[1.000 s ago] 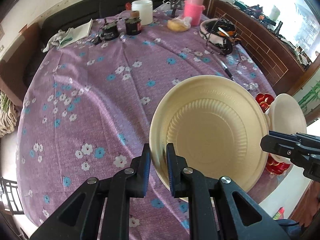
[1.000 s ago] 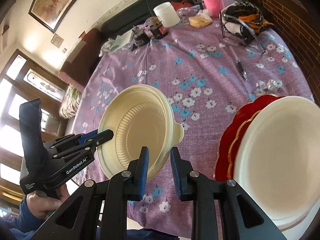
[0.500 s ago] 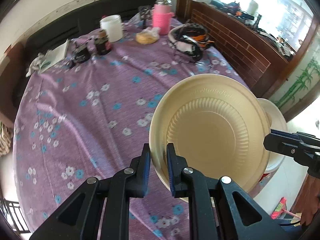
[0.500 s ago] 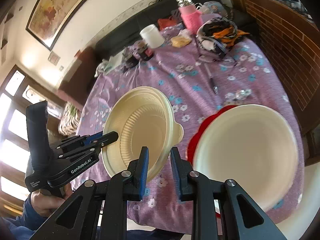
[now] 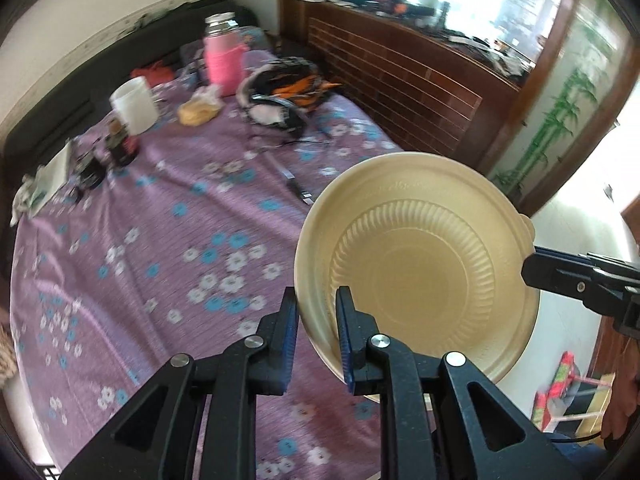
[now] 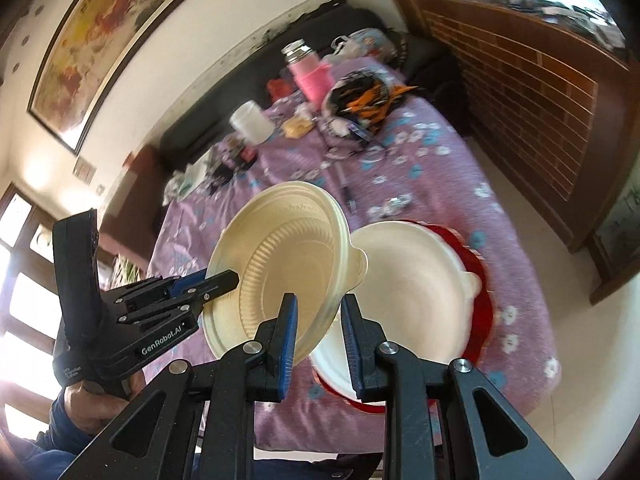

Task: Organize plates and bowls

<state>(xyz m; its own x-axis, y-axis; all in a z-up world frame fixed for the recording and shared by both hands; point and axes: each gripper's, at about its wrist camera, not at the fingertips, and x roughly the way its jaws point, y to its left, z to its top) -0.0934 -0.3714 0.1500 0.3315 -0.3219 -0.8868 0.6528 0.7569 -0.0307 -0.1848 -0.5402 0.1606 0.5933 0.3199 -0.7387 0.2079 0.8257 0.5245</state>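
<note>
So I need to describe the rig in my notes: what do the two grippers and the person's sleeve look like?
Both grippers are black plastic with silver pivot bolts and blue finger pads. The left one carries white "GenRobot.AI" lettering. The sleeve is dark blue.

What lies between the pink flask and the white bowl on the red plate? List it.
In the right wrist view: a black-and-orange bundle, then a pen and a crumpled foil scrap on the purple cloth.
</note>
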